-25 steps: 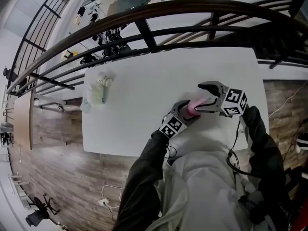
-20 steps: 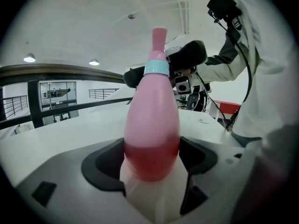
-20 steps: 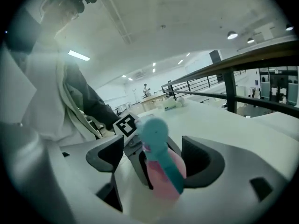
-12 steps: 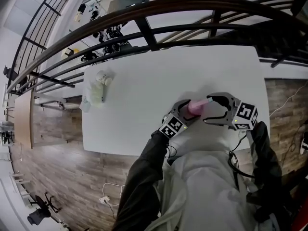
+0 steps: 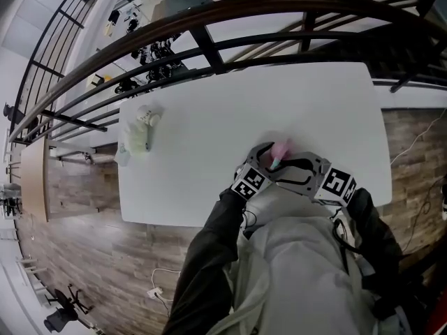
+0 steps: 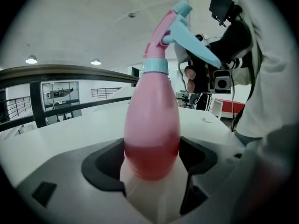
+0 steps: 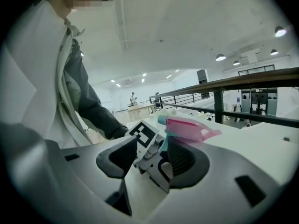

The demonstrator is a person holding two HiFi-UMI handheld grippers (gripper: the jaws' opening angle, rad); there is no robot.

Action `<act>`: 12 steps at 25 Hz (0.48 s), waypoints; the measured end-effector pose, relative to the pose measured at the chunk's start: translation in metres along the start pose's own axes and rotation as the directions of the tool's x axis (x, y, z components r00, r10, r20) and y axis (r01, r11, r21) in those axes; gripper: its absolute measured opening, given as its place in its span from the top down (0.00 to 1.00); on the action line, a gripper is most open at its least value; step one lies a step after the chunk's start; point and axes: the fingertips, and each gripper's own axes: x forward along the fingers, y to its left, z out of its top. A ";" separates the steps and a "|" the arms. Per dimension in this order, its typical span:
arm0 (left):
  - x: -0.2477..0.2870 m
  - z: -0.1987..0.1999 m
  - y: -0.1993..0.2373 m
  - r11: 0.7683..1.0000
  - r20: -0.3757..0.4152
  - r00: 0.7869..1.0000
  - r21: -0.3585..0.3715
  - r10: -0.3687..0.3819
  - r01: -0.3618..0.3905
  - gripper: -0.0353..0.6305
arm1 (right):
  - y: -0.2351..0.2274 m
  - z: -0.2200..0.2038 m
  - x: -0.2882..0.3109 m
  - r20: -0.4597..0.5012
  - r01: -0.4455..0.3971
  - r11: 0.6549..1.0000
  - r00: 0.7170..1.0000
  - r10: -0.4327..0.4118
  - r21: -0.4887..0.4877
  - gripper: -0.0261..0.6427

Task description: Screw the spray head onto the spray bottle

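A pink spray bottle [image 6: 152, 125] stands upright with my left gripper [image 6: 152, 171] shut on its lower body. A blue collar and the pink and blue spray head [image 6: 175, 24] sit on its neck. In the head view the spray bottle [image 5: 281, 149] is at the table's near edge, inside the left gripper [image 5: 274, 152]. My right gripper [image 5: 283, 167] lies just below it, pointing left. Its jaws are closing. In the right gripper view the spray head [image 7: 189, 126] shows past the tip of one jaw of the right gripper [image 7: 152, 155], and the pads press on nothing.
The white table [image 5: 209, 117] carries a clear bag with white items [image 5: 140, 128] near its left edge. A dark railing [image 5: 209, 47] curves behind the table. The left gripper's marker cube [image 7: 144, 133] lies beyond the right jaws. Wooden floor surrounds the table.
The right gripper has moved from the bottle's right side down and leftward, to just below the bottle, and its jaws have narrowed. The left gripper still holds the bottle in place.
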 end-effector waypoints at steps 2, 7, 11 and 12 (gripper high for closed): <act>0.000 0.001 0.002 1.000 -0.001 1.000 -0.009 0.008 -0.008 0.39 | -0.006 0.001 0.007 0.004 0.029 0.999 1.000 -0.029 -0.022 0.67; 0.006 -0.004 -0.003 1.000 -0.024 1.000 0.008 -0.004 0.005 0.39 | -0.006 0.034 -0.034 0.112 0.195 0.956 0.978 -0.174 -0.218 0.67; 0.008 -0.011 0.000 1.000 -0.019 1.000 0.007 -0.004 0.004 0.39 | -0.048 0.033 -0.047 0.134 0.351 0.911 0.935 -0.328 -0.219 0.48; 0.008 -0.010 -0.001 1.000 -0.020 1.000 0.005 -0.002 0.002 0.39 | -0.053 0.029 -0.039 0.107 0.321 0.920 0.947 -0.304 -0.226 0.45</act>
